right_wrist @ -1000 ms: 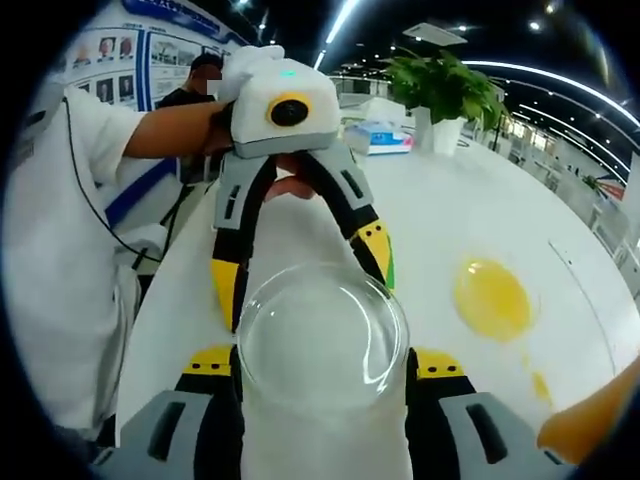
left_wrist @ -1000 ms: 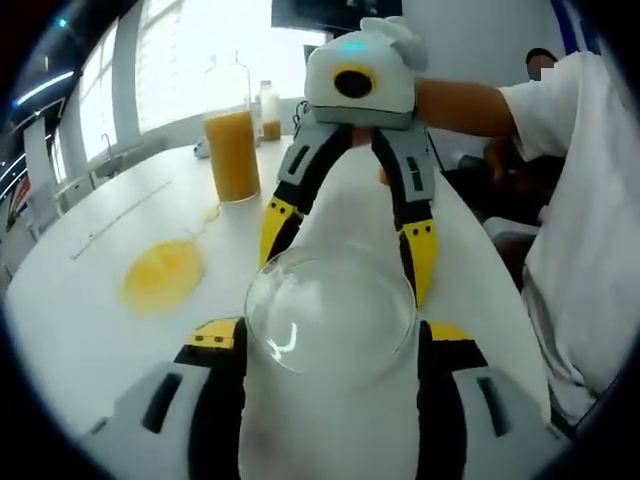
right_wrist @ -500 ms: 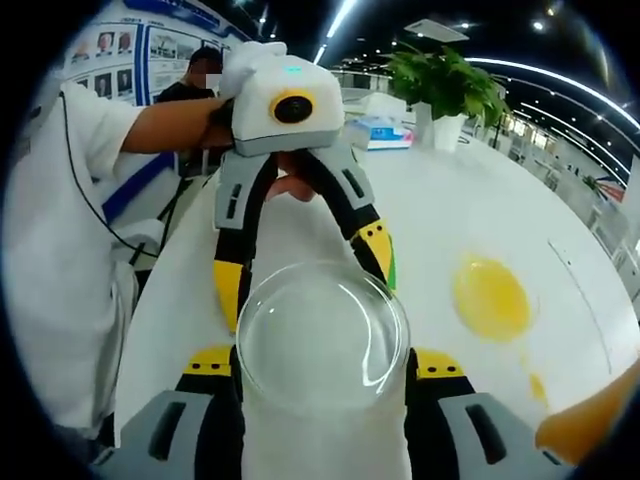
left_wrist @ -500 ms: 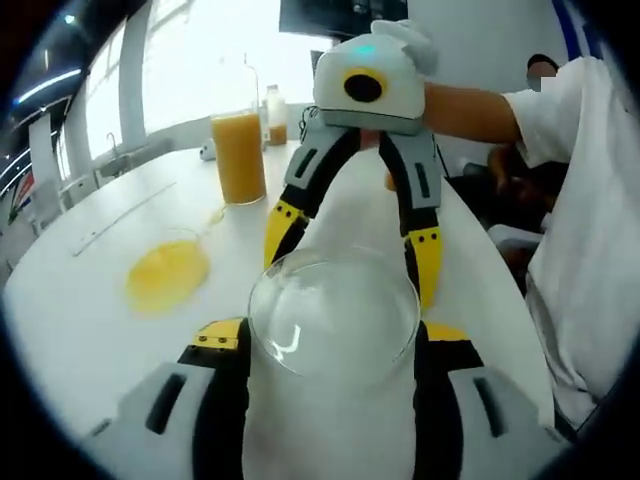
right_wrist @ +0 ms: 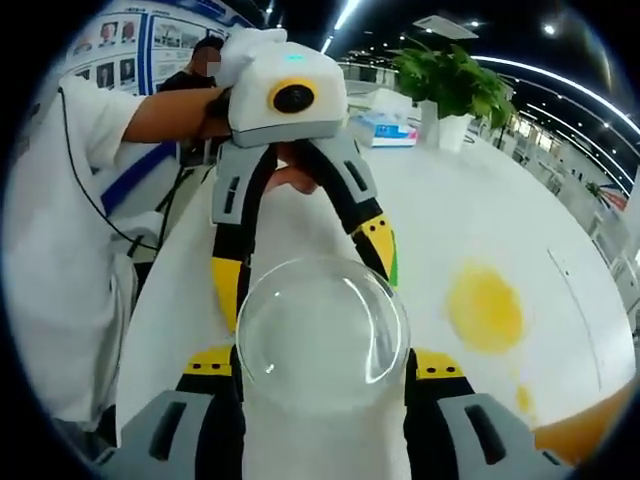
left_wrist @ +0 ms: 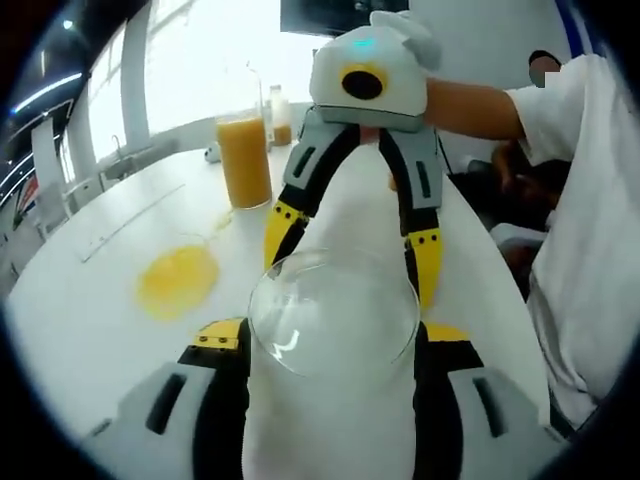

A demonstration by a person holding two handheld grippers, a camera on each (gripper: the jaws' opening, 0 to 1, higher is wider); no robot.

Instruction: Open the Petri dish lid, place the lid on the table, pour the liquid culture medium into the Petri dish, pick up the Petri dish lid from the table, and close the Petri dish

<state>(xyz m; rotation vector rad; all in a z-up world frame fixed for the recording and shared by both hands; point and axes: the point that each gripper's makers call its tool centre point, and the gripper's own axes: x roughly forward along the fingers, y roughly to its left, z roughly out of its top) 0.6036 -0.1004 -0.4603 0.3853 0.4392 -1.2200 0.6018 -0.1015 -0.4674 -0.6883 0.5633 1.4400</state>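
A clear, empty glass Petri dish (left_wrist: 333,312) hangs above the white table (left_wrist: 80,320). My left gripper (left_wrist: 330,338) is shut on its sides. My right gripper (left_wrist: 350,250) faces it from across, and its yellow-tipped jaws press the dish's far rim. In the right gripper view the same dish (right_wrist: 322,335) sits between my right gripper (right_wrist: 325,362) and the opposing left gripper (right_wrist: 305,270). Whether I hold lid and base together or a single piece, I cannot tell. A round pool of yellow medium (left_wrist: 178,280) lies on the table, seemingly in a second dish.
A tall beaker of orange liquid (left_wrist: 245,160) and a small bottle (left_wrist: 283,115) stand at the table's far side; the beaker (right_wrist: 585,430) also edges into the right gripper view. Yellow drops trail from pool to beaker. A person in white (left_wrist: 590,250) stands close. A potted plant (right_wrist: 450,85) sits far off.
Both views have drifted slightly with the hands. The clear dish stays held between the two grippers in the same pose.
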